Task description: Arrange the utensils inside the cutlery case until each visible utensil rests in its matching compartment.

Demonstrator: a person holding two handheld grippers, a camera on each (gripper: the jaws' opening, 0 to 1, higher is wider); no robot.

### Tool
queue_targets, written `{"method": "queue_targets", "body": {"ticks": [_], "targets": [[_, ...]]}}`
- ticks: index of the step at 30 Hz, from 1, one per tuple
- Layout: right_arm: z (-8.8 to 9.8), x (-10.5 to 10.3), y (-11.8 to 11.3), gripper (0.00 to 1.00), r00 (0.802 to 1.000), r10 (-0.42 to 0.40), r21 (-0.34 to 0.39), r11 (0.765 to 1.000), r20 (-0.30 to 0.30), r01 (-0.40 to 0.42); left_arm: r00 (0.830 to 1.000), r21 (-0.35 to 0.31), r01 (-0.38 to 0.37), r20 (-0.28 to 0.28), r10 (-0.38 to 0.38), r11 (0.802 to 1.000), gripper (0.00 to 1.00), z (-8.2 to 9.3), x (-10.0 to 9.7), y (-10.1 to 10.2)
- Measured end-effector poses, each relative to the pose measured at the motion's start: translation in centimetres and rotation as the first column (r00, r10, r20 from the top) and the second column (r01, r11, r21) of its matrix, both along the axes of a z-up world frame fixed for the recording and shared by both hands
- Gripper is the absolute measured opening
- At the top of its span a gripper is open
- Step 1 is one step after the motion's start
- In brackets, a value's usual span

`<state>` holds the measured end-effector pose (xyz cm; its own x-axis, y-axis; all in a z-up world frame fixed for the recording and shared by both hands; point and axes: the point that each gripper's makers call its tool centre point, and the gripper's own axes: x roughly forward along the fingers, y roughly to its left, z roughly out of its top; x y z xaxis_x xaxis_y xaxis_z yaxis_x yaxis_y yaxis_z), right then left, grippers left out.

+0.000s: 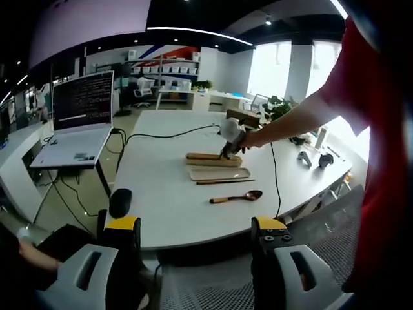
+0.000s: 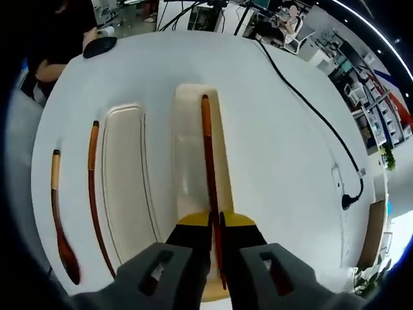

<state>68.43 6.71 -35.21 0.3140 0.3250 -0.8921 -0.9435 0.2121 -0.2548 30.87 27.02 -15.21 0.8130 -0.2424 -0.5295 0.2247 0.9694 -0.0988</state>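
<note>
Because our right gripper (image 2: pixel 216 227) clamps one chopstick (image 2: pixel 208 168) lengthwise over the case (image 2: pixel 188 148), we can lower it straight in, with the lid (image 2: pixel 124 174), second chopstick (image 2: pixel 94 187) and spoon (image 2: pixel 58 213) waiting toward nine o'clock, while our left gripper (image 1: pixel 197 236) hangs back with jaws apart, grasping nothing.

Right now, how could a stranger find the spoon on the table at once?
Start at the white table, then find the two cream trays lying side by side. Beyond the empty tray's outer side lie two loose wooden utensils; the spoon is the outermost, nearest the table edge. Unlike the thin chopstick beside it, it ends in a dark oval bowl.
</note>
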Motion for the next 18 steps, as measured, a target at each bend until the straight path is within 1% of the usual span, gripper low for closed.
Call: {"method": "queue_targets", "body": {"ticks": [1,2,3,4,6,7,9,10,12,13,14,16,17,18], "targets": [[-0.3,0.2,0.1,0.00,1.000,0.007,-0.011,1.000,0.010,-0.007,1.000,-0.001,0.000,0.000,0.000,1.000,0.72,0.0,0.0,0.0],[-0.2,0.4,0.0,0.00,0.999,0.029,-0.035,0.999,0.033,-0.027,1.000,0.001,0.002,0.001,-0.002,1.000,0.72,0.0,0.0,0.0],[-0.2,0.3,0.2,0.00,0.999,0.028,-0.028,0.999,0.032,-0.027,1.000,0.001,0.005,0.000,-0.005,1.000,0.72,0.0,0.0,0.0],[-0.2,0.1,0.4,0.00,1.000,0.026,-0.022,0.999,0.016,-0.026,1.000,0.002,0.007,0.001,-0.007,1.000,0.72,0.0,0.1,-0.1],[-0.2,0.0,0.8,0.00,1.000,0.026,-0.026,0.999,0.017,-0.025,1.000,0.001,0.008,0.001,-0.008,1.000,0.72,0.0,0.1,-0.1],[0.1,-0.2,1.4,0.00,0.999,0.029,-0.014,0.999,0.024,-0.029,1.000,0.002,0.009,0.001,-0.009,1.000,0.72,0.0,0.1,-0.1],[0.4,-0.8,2.5,0.00,0.998,0.058,0.017,0.998,0.020,-0.058,1.000,0.007,0.010,0.006,-0.010,1.000,0.72,0.1,0.2,0.0],[0.7,-1.4,3.0,0.00,0.997,0.072,0.024,0.997,0.024,-0.073,1.000,-0.002,0.006,0.008,-0.006,1.000,0.72,0.1,0.2,0.1],[0.6,-1.9,3.6,0.00,0.996,0.089,0.033,0.995,0.011,-0.089,1.000,-0.037,-0.005,-0.002,0.005,0.999,0.71,0.0,0.2,0.0],[0.5,-1.8,3.8,0.00,0.996,0.084,0.029,0.996,0.011,-0.084,1.000,-0.041,-0.008,0.002,0.008,0.999,0.71,0.0,0.3,0.1],[0.6,-1.9,4.2,0.02,0.997,0.071,0.067,0.995,-0.014,-0.070,1.000,-0.037,-0.009,0.005,0.010,0.999,0.71,0.1,0.3,0.1],[0.9,-1.7,4.5,0.06,0.999,0.042,0.097,0.995,-0.031,-0.039,1.000,-0.030,-0.012,0.006,0.012,0.999,0.71,0.2,0.3,0.2],[1.0,-1.5,4.5,0.07,0.998,0.052,0.094,0.994,-0.030,-0.049,1.000,-0.029,-0.011,0.006,0.011,1.000,0.71,0.2,0.2,0.2],[1.4,-1.9,4.7,0.07,0.997,0.066,0.101,0.993,-0.037,-0.062,1.000,-0.029,-0.010,0.004,0.010,1.000,0.71,0.2,0.2,0.2]]}}
